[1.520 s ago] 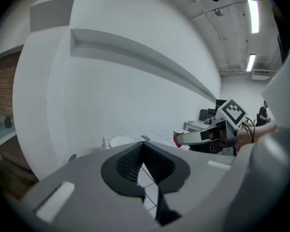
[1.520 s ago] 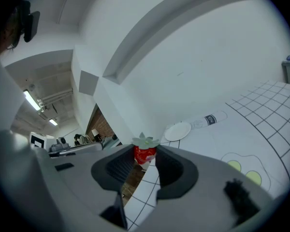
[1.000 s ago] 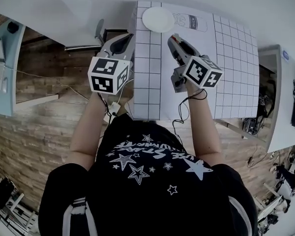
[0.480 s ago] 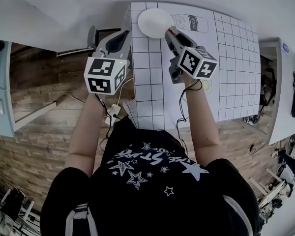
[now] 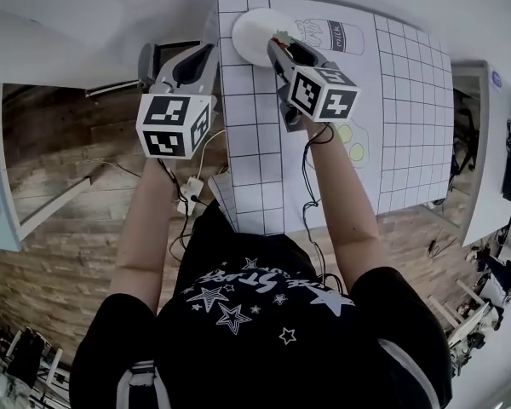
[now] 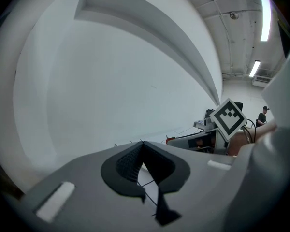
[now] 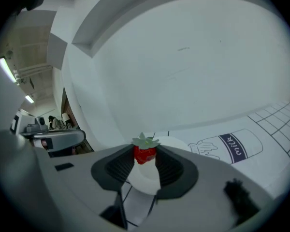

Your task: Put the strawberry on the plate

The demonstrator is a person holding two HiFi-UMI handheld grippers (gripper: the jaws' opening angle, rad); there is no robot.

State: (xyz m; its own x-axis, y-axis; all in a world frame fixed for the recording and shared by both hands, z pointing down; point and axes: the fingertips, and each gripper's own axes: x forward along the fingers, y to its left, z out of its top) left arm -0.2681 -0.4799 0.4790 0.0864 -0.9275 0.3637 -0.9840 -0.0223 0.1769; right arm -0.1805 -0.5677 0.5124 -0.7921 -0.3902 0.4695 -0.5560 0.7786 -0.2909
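Red strawberry (image 7: 145, 154), pinched leaf-up by the right gripper (image 5: 280, 43), hangs over the plate's (image 5: 249, 31) right edge, a straight drop by the look of it, while the left gripper (image 6: 142, 146), jaws together, sits left of the plate.

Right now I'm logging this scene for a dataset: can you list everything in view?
strawberry: one, red with green leaves, between the right gripper's pads, over the plate
plate: one, white, far end of the mat
mat: one, white with a dark grid and a drawn milk bottle, ahead of the person
floor: brown wood, beside the mat
shirt: one, black with white stars, on the person
left gripper: one, grey, shut and empty, left of the plate
right gripper: one, grey, shut on the strawberry
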